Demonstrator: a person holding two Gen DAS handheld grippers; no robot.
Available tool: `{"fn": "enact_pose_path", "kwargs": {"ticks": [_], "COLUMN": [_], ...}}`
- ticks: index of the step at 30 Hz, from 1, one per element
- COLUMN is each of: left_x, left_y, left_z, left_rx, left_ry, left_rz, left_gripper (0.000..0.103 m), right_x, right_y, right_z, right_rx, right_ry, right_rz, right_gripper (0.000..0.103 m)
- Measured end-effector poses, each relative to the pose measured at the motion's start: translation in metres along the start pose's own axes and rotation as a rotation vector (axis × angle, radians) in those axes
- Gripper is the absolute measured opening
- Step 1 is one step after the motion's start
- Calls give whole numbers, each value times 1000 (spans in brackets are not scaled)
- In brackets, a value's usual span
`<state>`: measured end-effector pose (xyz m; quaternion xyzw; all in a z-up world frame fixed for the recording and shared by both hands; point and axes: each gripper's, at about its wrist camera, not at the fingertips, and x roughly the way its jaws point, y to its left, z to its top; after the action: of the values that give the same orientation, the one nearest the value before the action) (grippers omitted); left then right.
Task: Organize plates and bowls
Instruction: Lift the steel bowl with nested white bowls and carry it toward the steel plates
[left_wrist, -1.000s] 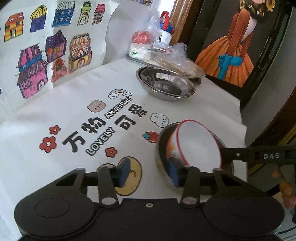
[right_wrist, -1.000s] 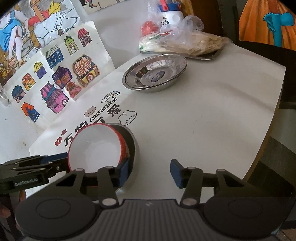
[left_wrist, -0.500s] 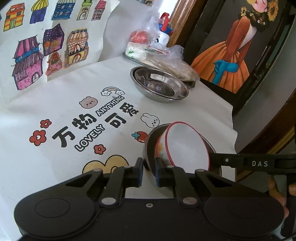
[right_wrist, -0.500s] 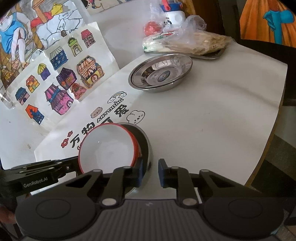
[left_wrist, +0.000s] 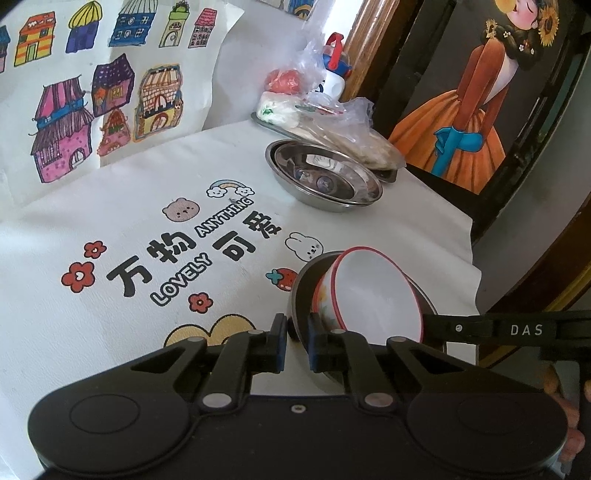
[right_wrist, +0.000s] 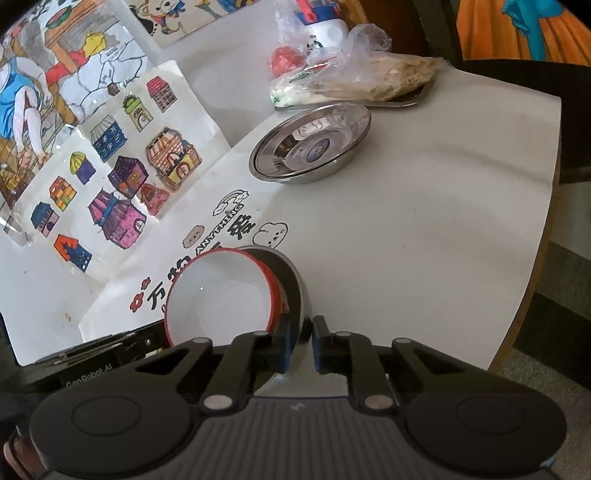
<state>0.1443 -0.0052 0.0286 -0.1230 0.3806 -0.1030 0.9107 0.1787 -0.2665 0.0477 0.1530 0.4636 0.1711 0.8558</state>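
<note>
left gripper (left_wrist: 294, 341) is pinching the near rim of the steel bowl (left_wrist: 301, 295), right gripper (right_wrist: 300, 343) is clamping the opposite rim of that same bowl. the red-rimmed white bowl (right_wrist: 218, 291) is sitting tilted inside it, near the table's front edge. looks like the pair is being readied for a lift; next move likely wants both hands rising together, level, so the inner bowl isn't sliding out. stacked steel plates (right_wrist: 310, 147) are waiting toward the far edge, beside bagged food (right_wrist: 354, 81). printed cloth (left_wrist: 147, 240) is covering the table, drawings behind.
</note>
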Motion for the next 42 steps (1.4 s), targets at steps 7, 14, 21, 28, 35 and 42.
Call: {"fn": "enact_pose_path", "kwargs": {"ticks": [7, 14, 21, 28, 35, 42], "left_x": [1, 2, 7, 22, 36, 42], "left_y": [0, -1, -8, -12, -4, -4], "left_z": [0, 1, 16, 30, 36, 45], "left_rx": [-21, -30, -20, -14, -58, -72], "left_ry": [-5, -7, -38, -53, -43, -58], "left_rz": [7, 13, 3, -4, -16, -18], "left_gripper": [9, 9, 9, 8, 8, 8], "right_x": [-1, -3, 4, 10, 16, 20], "right_y": [-2, -4, -15, -20, -20, -23], "right_z": [-4, -4, -1, 9, 21, 29], "right_rx": [30, 56, 111, 120, 106, 110], "right_ry": [-25, -30, -27, -44, -61, -64], "right_rz": [3, 6, 6, -2, -6, -2], "right_gripper": [13, 13, 13, 13, 13, 13]}}
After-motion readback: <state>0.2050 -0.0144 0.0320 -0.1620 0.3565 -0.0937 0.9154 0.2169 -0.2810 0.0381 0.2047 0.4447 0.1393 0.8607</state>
